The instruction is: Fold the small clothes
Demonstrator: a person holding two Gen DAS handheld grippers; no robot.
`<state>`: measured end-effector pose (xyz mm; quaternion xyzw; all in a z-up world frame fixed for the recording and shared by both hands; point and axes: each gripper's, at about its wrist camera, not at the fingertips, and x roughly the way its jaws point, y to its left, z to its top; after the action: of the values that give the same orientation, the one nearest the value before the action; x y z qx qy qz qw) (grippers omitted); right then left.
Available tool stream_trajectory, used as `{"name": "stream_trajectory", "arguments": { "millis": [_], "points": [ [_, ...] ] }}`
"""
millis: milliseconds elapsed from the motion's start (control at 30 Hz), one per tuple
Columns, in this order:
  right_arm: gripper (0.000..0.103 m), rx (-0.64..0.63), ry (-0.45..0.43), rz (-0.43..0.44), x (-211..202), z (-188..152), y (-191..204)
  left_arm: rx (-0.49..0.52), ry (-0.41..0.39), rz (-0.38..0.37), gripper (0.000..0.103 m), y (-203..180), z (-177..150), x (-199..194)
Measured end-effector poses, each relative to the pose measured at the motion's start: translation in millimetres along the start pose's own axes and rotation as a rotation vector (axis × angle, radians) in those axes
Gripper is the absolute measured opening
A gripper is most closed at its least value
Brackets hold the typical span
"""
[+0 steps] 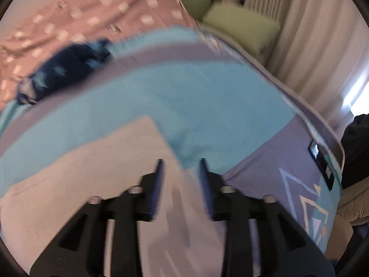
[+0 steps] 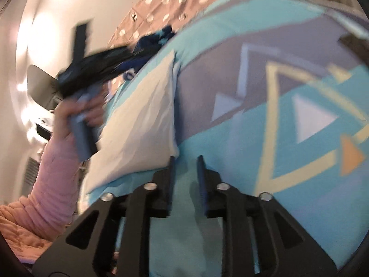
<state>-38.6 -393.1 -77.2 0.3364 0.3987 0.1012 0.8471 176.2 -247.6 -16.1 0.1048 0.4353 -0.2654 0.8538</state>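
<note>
Nearest, left gripper (image 1: pixel 181 161) hovering part-open and gripping nothing over the pale folded cloth (image 1: pixel 92 180), right gripper (image 2: pixel 185 158) gaping empty beside that cloth's edge, both blurring, blue patterned bedspread (image 1: pixel 184 97) lying underneath, dark navy garment (image 1: pixel 66 67) sitting farther back.

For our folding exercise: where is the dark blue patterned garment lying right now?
In the left wrist view the dark blue garment lies bunched at upper left, where the blue bedspread meets the pink dotted cover.
</note>
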Motion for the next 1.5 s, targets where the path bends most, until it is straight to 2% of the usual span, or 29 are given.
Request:
{"name": "stream_trajectory", "arguments": {
  "millis": [33, 133, 267, 367, 467, 567, 633, 800, 900, 1133, 1200, 1300, 1433, 1500],
  "points": [
    [0.026, -0.018, -0.016, -0.012, -4.8, -0.7, 3.2, -0.011, -0.059, 0.008, 0.046, 11.8, -8.7, -25.6],
    [0.03, -0.075, -0.044, -0.032, -9.4, 0.0, 20.4, -0.048, -0.163, 0.043, 0.067, 47.1, -45.5, -80.7],
    [0.034, -0.197, -0.033, -0.046, 4.8, 0.4, 61.7, -0.151, -0.208, 0.157, 0.079, 107.5, -111.6, -133.5],
    [0.035, -0.349, -0.019, -0.085, 21.3, -5.7, 99.8, -0.333, -0.215, 0.222, 0.079, 167.8, -172.8, -171.6],
    [0.035, -0.551, 0.019, -0.091, 38.0, -28.4, 148.3, -0.514, -0.249, 0.275, 0.079, 222.5, -235.2, -210.1],
    [0.035, -0.728, 0.076, -0.054, 68.5, -49.2, 197.7, -0.624, -0.281, 0.317, 0.079, 259.7, -286.8, -243.2],
    [0.035, -0.823, 0.119, -0.022, 88.0, -65.9, 226.5, -0.673, -0.301, 0.306, 0.079, 274.7, -314.6, -255.2],
    [0.038, -1.015, 0.216, 0.032, 127.2, -117.4, 292.9, -0.712, -0.313, 0.263, 0.079, 293.2, -349.0, -255.5],
    [0.038, -1.121, 0.242, 0.022, 151.2, -148.2, 326.1, -0.726, -0.312, 0.219, 0.079, 302.5, -360.9, -248.0],
    [0.051, -1.31, 0.26, -0.014, 197.3, -187.1, 368.1, -0.732, -0.33, 0.185, 0.079, 321.7, -392.6, -248.8],
    [0.051, -1.361, 0.259, -0.045, 207.0, -198.3, 373.9, -0.74, -0.344, 0.175, 0.079, 326.8, -397.1, -250.4],
    [0.05, -1.439, 0.202, -0.145, 224.7, -212.9, 379.8, -0.759, -0.364, 0.152, 0.079, 334.1, -400.7, -251.9],
    [0.05, -1.491, 0.101, -0.187, 233.2, -223.0, 388.7, -0.763, -0.38, 0.123, 0.079, 338.6, -402.0, -249.3],
    [0.045, -1.514, 0.058, -0.197, 238.6, -229.7, 393.4, -0.768, -0.38, 0.11, 0.079, 342.6, -403.0, -245.5]
  ]
}}
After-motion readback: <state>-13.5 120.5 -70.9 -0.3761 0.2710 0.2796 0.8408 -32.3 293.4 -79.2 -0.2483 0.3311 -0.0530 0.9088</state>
